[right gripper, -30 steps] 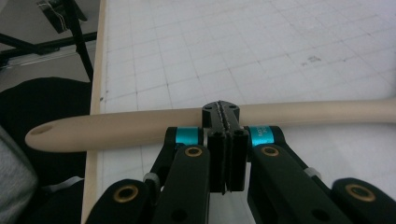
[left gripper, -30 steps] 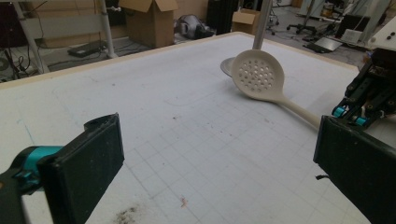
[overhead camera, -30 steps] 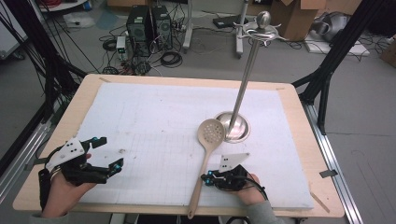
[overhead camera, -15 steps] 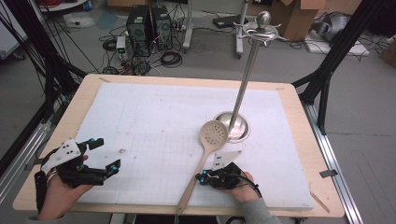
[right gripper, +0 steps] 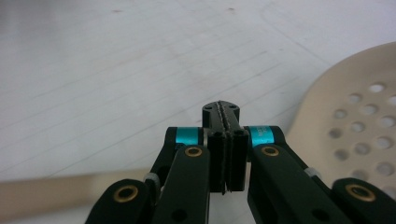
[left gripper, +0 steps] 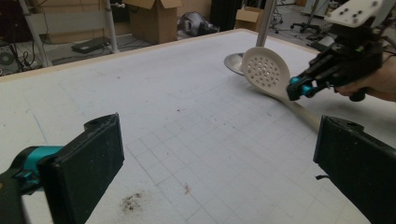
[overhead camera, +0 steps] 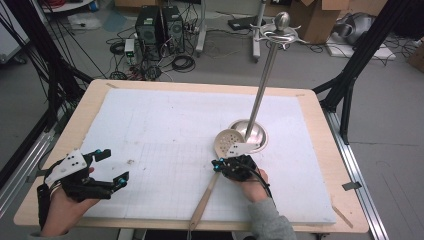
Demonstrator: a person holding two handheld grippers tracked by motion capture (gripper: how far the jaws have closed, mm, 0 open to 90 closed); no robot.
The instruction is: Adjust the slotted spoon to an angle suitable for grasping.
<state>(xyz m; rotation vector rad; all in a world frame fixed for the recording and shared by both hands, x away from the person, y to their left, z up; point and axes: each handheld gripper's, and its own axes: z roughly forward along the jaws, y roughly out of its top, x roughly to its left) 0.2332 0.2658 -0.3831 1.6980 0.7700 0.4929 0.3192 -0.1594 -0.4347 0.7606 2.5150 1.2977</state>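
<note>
A beige slotted spoon lies slantwise on the white mat, its holed bowl against the round base of a metal stand and its handle running to the front edge. My right gripper is shut and its tip sits over the spoon's neck. In the right gripper view its jaws are pressed together with nothing between them, and the spoon bowl lies beneath at the right. My left gripper rests open at the front left, far from the spoon, with nothing between its jaws.
The stand's tall pole rises with hooks at its top, behind the right gripper. The white gridded mat covers the wooden table. A small dark smudge marks the mat near the left gripper.
My right gripper has slid forward along the spoon from its handle to its neck. The spoon's handle end has swung slightly left. The left gripper has kept still.
</note>
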